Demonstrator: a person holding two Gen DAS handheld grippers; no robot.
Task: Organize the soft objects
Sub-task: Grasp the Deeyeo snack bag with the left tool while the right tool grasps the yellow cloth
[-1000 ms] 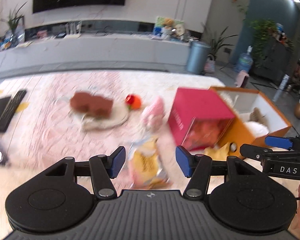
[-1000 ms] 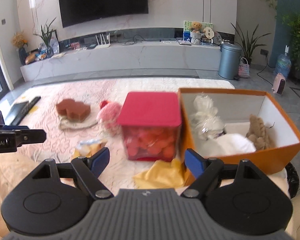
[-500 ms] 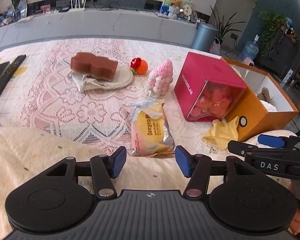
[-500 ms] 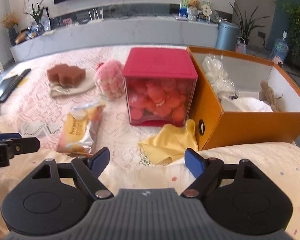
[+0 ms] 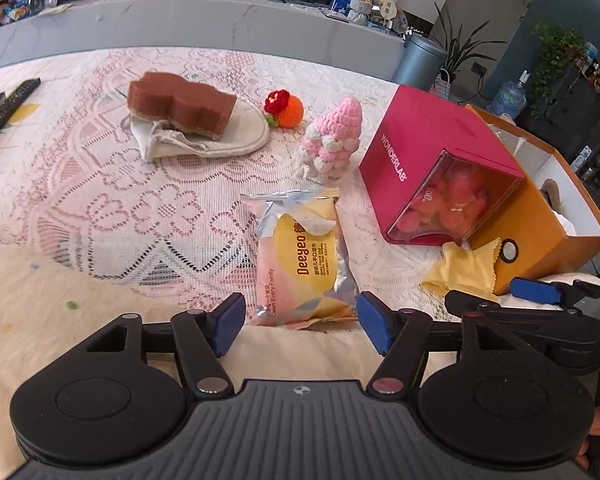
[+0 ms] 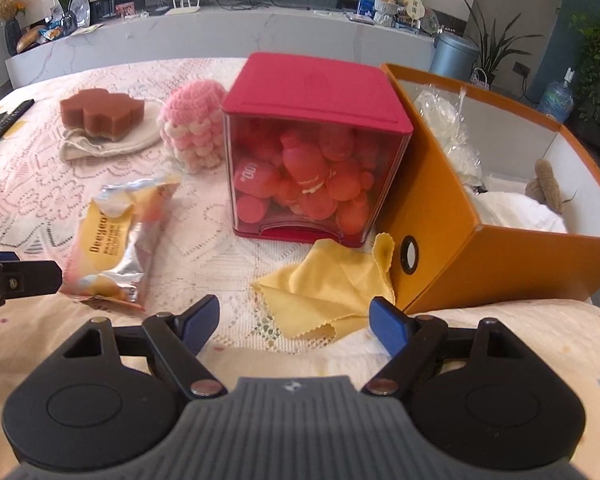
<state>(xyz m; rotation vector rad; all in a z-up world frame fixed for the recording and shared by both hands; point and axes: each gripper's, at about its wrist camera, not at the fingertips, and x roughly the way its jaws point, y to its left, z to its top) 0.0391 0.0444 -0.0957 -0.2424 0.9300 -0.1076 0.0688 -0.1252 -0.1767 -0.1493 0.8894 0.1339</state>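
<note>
Reading "Deeyeo", the wipes pack (image 5: 304, 256) lies at frame centre, "WONDERLAB" on the red box (image 5: 432, 160) at right; both grippers' fingers (image 5: 228, 322) (image 6: 388, 326) spread, empty.

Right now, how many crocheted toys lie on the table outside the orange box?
2. The pink crocheted strawberry stands left of the red box. The orange crocheted fruit lies beside the cloth pouch. The red box may hide others.
</note>
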